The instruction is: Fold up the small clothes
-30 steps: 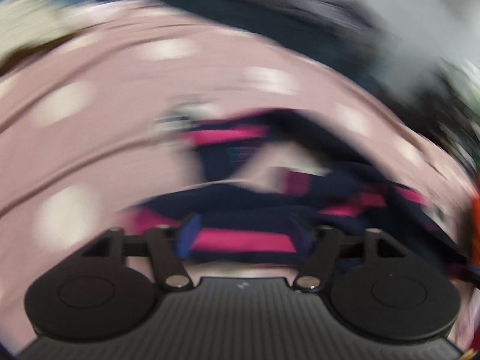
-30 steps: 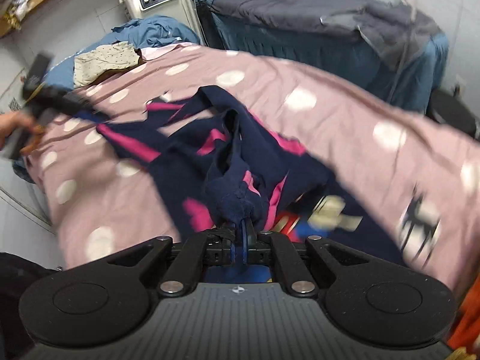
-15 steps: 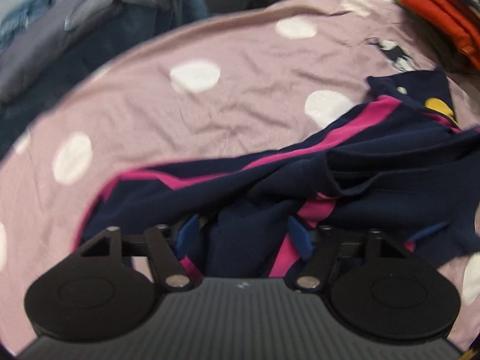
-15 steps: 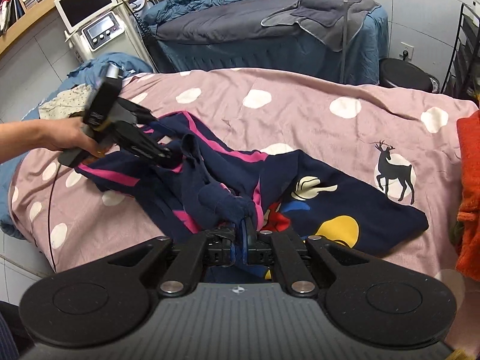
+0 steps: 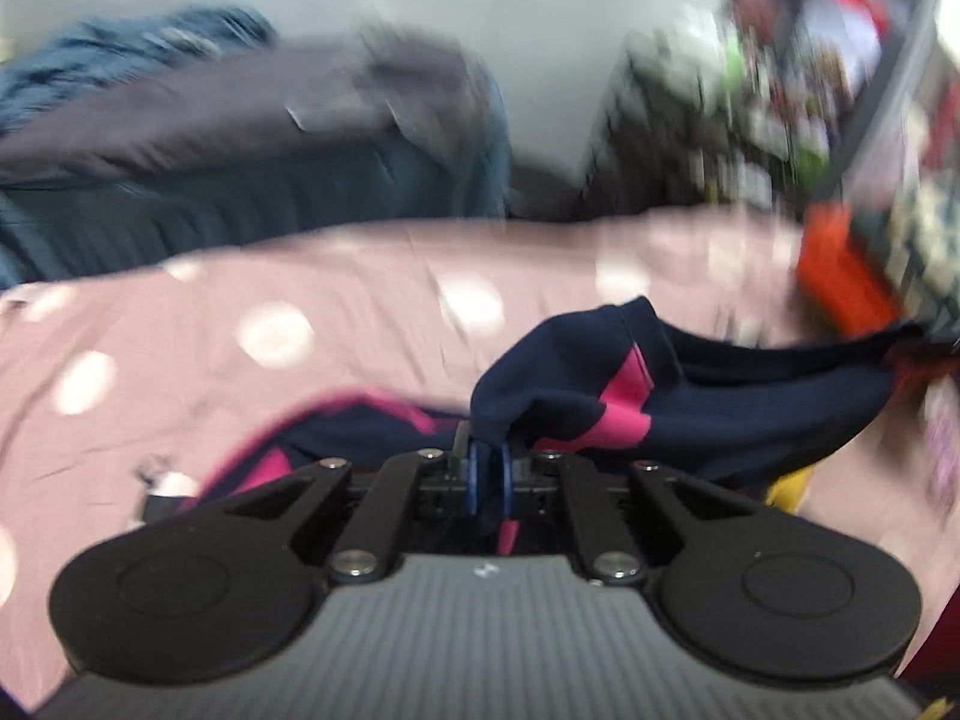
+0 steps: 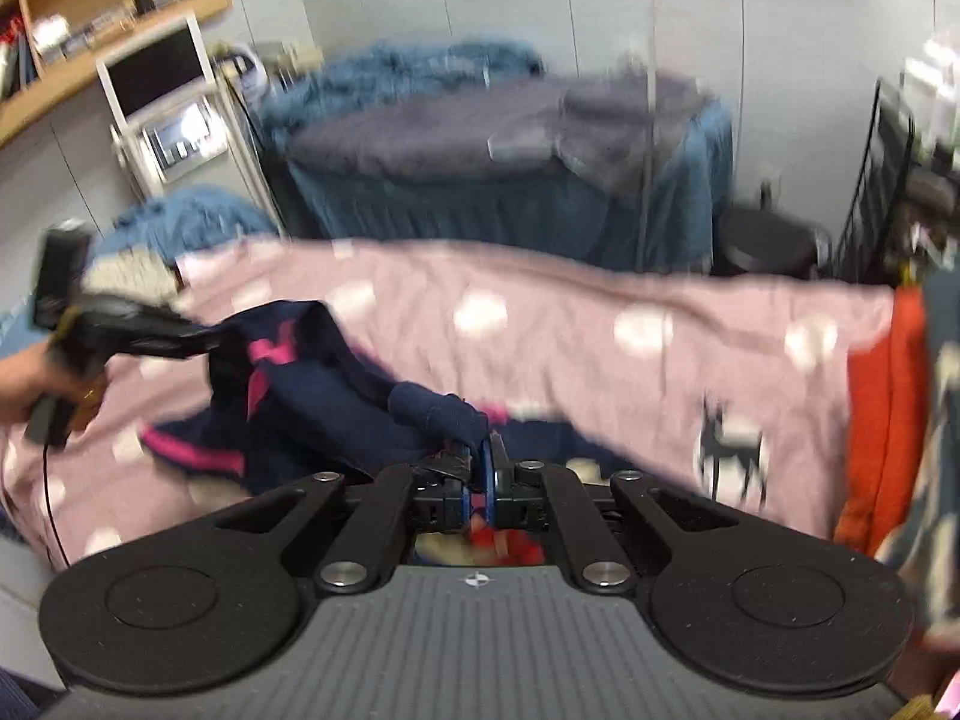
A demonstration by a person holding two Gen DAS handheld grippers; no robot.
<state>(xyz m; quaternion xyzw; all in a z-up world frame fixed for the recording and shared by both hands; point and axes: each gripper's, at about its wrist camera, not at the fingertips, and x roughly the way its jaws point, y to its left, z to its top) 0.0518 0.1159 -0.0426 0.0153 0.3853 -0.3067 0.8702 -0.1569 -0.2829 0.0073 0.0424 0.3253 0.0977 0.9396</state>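
I see even, soft indoor light, no glare, only faint shadows. Both fisheye views bend hard at the edges, with dark corners. Motion blur smears the bed [image 5: 372, 324] and shelves [image 6: 108, 6]; only each camera's own claw housing stays sharp

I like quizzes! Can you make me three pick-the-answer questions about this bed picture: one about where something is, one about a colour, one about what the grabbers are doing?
1. Where is the orange cloth?
A. at the bed's right edge
B. on the wall shelf
C. in a gripper

2. What colour are the spots on the pink bedcover?
A. green
B. white
C. black

3. What are the two grippers doing?
A. both open
B. one open
C. both shut on the navy garment

Answers: 1 A, it sits at the cover's right end. 2 B, the dots are white. 3 C, the left gripper and right gripper each pinch navy cloth.
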